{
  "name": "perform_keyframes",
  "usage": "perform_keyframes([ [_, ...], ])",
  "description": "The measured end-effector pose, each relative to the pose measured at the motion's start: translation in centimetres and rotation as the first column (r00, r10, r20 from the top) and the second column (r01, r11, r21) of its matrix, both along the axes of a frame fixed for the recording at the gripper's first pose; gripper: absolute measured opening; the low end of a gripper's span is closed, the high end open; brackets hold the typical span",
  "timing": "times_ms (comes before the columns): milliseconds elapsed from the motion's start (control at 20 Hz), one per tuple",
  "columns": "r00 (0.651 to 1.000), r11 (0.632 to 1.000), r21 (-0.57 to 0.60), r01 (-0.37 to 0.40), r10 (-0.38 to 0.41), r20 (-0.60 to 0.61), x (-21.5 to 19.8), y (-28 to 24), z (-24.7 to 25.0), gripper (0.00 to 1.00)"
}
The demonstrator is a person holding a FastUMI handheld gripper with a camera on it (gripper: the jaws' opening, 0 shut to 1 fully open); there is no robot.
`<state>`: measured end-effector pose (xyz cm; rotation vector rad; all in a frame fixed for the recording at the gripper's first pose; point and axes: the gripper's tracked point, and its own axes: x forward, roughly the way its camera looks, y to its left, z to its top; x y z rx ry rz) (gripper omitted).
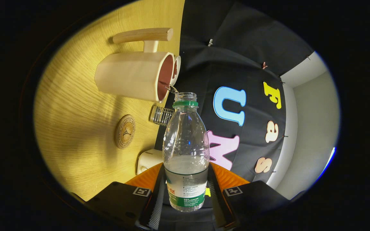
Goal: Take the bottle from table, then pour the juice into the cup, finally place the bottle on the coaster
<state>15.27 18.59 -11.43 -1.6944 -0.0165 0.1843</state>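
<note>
Clear plastic fills the gap between our tongs (185,200): both black fingers are closed against the bottle (186,150), low in the frame, cap off, some liquid left inside. We have it tipped, its mouth just at the rim of the cream cup (133,77) at upper left, so we judge the pour to be in hand. Below the cup, on the wooden tabletop (75,128), lies the round coaster (125,131). Next we must right the bottle and set it squarely on that coaster.
</note>
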Motion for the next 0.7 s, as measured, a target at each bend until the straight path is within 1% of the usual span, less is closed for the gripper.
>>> perform_keyframes([
  [700, 1.000, 0.998, -0.055, -0.018, 0.019, 0.020, 0.37, 0.15, 0.60, 0.67],
])
